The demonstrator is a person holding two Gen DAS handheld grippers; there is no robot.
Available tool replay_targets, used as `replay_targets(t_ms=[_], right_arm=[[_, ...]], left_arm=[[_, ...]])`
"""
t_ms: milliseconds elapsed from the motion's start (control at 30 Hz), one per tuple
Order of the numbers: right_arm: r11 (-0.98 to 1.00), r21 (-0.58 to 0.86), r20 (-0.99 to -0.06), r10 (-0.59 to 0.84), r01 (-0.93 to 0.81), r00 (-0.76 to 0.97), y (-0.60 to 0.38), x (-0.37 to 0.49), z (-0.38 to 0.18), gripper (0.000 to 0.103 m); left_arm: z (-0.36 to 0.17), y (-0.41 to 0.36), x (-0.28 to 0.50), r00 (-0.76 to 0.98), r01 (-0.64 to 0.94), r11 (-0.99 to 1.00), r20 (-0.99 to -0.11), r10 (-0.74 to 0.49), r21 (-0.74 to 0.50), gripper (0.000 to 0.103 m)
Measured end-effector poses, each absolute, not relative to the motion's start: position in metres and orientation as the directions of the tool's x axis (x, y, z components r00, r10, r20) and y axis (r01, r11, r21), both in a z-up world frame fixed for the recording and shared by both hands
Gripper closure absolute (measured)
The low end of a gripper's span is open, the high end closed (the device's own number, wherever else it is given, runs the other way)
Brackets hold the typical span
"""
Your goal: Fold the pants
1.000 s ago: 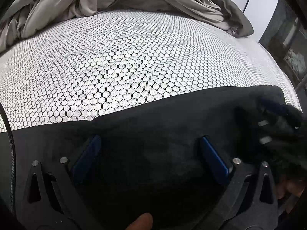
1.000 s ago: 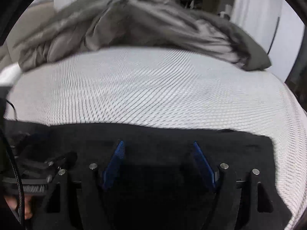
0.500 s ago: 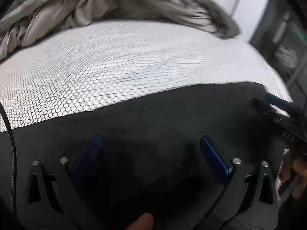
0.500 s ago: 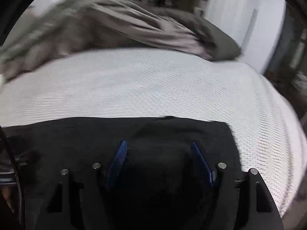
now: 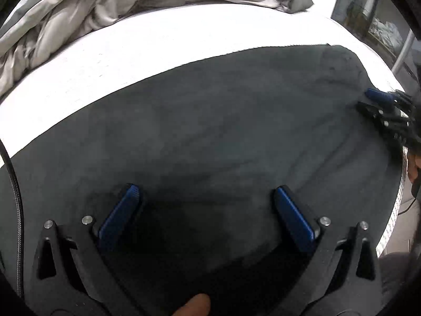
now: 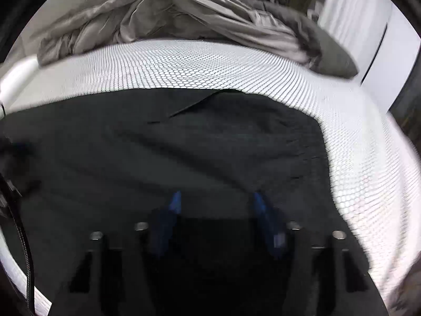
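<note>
The black pants [image 5: 223, 137] lie spread flat on the white honeycomb-patterned bed, and they also fill the lower half of the right wrist view [image 6: 205, 152]. My left gripper [image 5: 208, 194] hovers over the near part of the pants with its blue pads wide apart and nothing between them. My right gripper [image 6: 217, 200] is open above the pants near their right edge; it also shows at the far right of the left wrist view [image 5: 379, 105]. A fold edge [image 6: 194, 105] shows near the pants' far side.
A rumpled grey duvet [image 5: 131, 2] is heaped across the far side of the bed [image 6: 184, 63], also seen in the right wrist view [image 6: 184, 15]. The bed's right edge [image 5: 392, 210] drops off beside the pants. A black cable [image 5: 15, 189] hangs at left.
Both grippers have pulled back and risen, so more of the pants shows. The right gripper's jaws have narrowed a little but stay open. The pants lie flatter.
</note>
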State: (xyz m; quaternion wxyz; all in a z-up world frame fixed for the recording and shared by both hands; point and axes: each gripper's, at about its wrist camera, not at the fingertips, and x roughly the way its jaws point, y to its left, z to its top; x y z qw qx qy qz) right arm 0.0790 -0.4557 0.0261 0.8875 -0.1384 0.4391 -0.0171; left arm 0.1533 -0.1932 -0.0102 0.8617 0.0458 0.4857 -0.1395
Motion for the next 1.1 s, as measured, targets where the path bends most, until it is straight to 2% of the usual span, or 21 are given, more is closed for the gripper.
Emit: replay_targets(t_ms=[67,133,267,333,400,467,533,600,633,667,700,733,833,900,967,1033,1100], right_arm=[[0.931,-0.352,-0.749,-0.221,-0.093,0.625,-0.438,0.077,0.028,0.043],[0.920,-0.374,-0.746,-0.226,-0.114,0.626,-0.418,0.070,0.030,0.038],[0.918,-0.277,-0.767,-0.032,-0.285,0.641,-0.361,0.054,0.035,0.025],[0.884,-0.258,-0.782,0.046,-0.389,0.622,-0.334,0.048,0.026,0.025],[0.858,-0.273,-0.803,0.046,-0.435,0.595,-0.327,0.045,0.011,0.025],[0.871,-0.273,-0.807,0.023,-0.409,0.589,-0.344,0.044,0.009,0.024],[0.913,-0.289,-0.799,-0.064,-0.288,0.598,-0.384,0.045,0.017,0.024],[0.921,-0.385,-0.753,-0.275,-0.062,0.598,-0.438,0.046,0.027,0.023],[0.913,-0.408,-0.736,-0.336,0.012,0.588,-0.456,0.046,0.028,0.020],[0.934,-0.351,-0.752,-0.322,0.063,0.575,-0.478,0.045,0.029,0.016],[0.974,-0.215,-0.787,-0.219,0.076,0.577,-0.495,0.043,0.031,0.016],[0.980,-0.184,-0.789,-0.196,0.080,0.583,-0.498,0.042,0.034,0.016],[0.973,-0.224,-0.743,-0.206,0.054,0.636,-0.477,0.038,0.054,0.022],[0.980,-0.197,-0.706,-0.141,-0.001,0.694,-0.448,0.037,0.071,0.022],[0.980,-0.175,-0.695,-0.058,-0.090,0.717,-0.417,0.039,0.075,0.020],[0.970,-0.144,-0.707,0.037,-0.195,0.706,-0.378,0.048,0.070,0.019],[0.953,-0.127,-0.751,0.089,-0.276,0.655,-0.338,0.062,0.051,0.019]], left_arm=[[-0.009,-0.182,0.147,0.499,0.264,0.962,-0.845,-0.193,-0.064,0.001],[-0.001,-0.177,0.138,0.517,0.269,0.960,-0.830,-0.207,-0.072,0.001],[0.006,-0.190,0.119,0.508,0.360,0.928,-0.814,-0.282,-0.097,0.001],[-0.004,-0.197,0.114,0.486,0.390,0.919,-0.836,-0.256,-0.054,0.001],[-0.012,-0.196,0.112,0.483,0.394,0.918,-0.841,-0.244,-0.040,0.001],[-0.011,-0.187,0.112,0.478,0.391,0.918,-0.838,-0.264,-0.067,0.001],[-0.013,-0.177,0.119,0.478,0.378,0.923,-0.837,-0.266,-0.078,0.001],[-0.016,-0.172,0.118,0.476,0.374,0.924,-0.838,-0.267,-0.082,0.001],[-0.016,-0.177,0.117,0.476,0.374,0.924,-0.839,-0.263,-0.077,0.001],[-0.017,-0.178,0.116,0.475,0.376,0.924,-0.842,-0.254,-0.067,0.001],[-0.018,-0.175,0.122,0.475,0.374,0.925,-0.844,-0.249,-0.062,0.001],[-0.017,-0.175,0.125,0.475,0.366,0.929,-0.847,-0.241,-0.059,0.001],[0.000,-0.181,0.117,0.514,0.359,0.930,-0.815,-0.268,-0.080,0.001],[0.010,-0.187,0.110,0.514,0.395,0.909,-0.789,-0.336,-0.131,0.001],[0.008,-0.194,0.108,0.499,0.419,0.899,-0.796,-0.343,-0.124,0.001],[-0.003,-0.196,0.108,0.494,0.408,0.911,-0.824,-0.277,-0.061,0.001],[-0.011,-0.185,0.108,0.472,0.396,0.916,-0.840,-0.268,-0.069,0.001]])
